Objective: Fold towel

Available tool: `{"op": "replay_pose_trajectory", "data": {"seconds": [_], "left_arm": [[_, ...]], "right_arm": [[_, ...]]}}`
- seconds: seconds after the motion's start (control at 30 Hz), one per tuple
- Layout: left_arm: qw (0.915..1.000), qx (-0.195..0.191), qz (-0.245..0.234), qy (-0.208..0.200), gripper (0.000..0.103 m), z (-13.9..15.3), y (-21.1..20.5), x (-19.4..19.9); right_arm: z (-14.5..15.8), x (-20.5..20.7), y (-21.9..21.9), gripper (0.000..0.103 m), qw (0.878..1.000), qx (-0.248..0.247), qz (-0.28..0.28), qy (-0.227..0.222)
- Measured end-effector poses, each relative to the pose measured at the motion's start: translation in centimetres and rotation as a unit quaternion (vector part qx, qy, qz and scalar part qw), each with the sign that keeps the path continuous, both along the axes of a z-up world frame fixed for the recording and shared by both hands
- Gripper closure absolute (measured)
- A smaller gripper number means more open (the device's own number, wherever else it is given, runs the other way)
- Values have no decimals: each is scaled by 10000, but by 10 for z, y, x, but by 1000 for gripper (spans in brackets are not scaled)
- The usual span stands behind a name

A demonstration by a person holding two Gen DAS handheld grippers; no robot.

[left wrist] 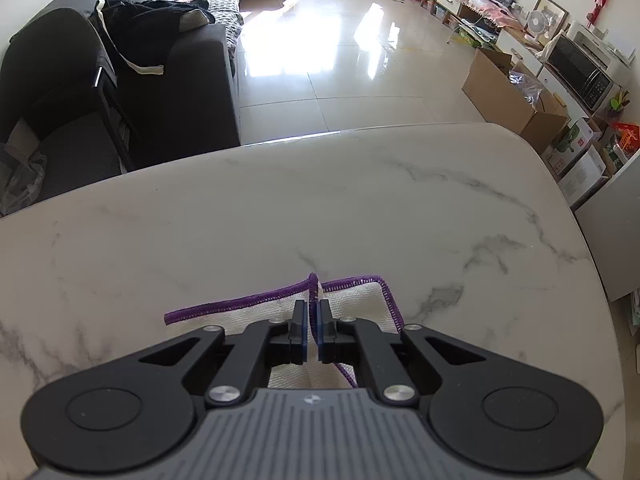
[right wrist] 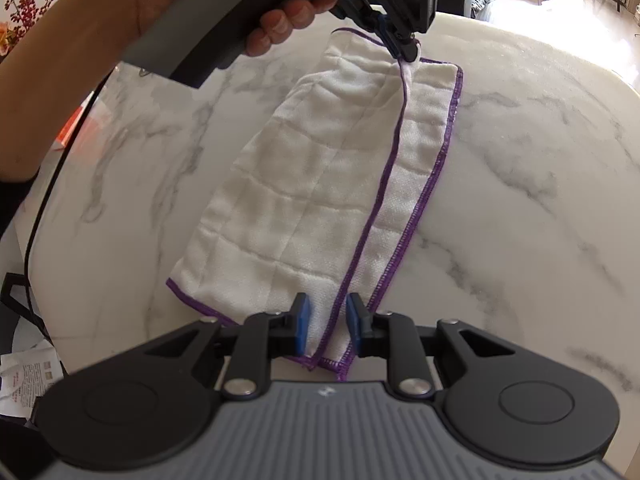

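A white towel (right wrist: 312,184) with purple stitched edging lies folded lengthwise on the marble table (right wrist: 520,160). My left gripper (left wrist: 313,312) is shut on the towel's (left wrist: 360,300) purple edge at its far end; in the right wrist view the left gripper (right wrist: 404,46) pinches that corner slightly above the table. My right gripper (right wrist: 327,320) is open over the towel's near end, its blue pads either side of the upper layer's purple edge.
The marble table (left wrist: 280,208) ends ahead of the left gripper. Beyond it are a dark sofa (left wrist: 120,80), shiny tile floor, a cardboard box (left wrist: 508,92) and shelves. Papers (right wrist: 28,376) lie at the table's left edge.
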State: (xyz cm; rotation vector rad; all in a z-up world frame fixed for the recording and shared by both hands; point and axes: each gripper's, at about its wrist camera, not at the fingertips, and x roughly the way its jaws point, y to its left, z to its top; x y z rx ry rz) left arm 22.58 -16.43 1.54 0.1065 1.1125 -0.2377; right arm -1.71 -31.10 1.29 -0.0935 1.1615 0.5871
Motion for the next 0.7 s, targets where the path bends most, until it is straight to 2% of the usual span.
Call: {"op": "replay_pose_trajectory", "data": {"seconds": [0.07,0.13,0.43,0.7], "left_arm": [[10000,-7,8,5,99,0,0,0],[10000,-5,-6,-2,99,0,0,-1],[9993,-257,-229,-160,100,15,-6,-7],[9989,-255,-364,-116,99,16,-18,-8]], "right_arm": [[0,0,2,83,10000,-16,23,-22],[1,-1,4,95,9999,-19,74,-65],[15,-7,4,99,9995,9,114,-311],[25,-14,-3,100,9992,-40,20,-394]]}}
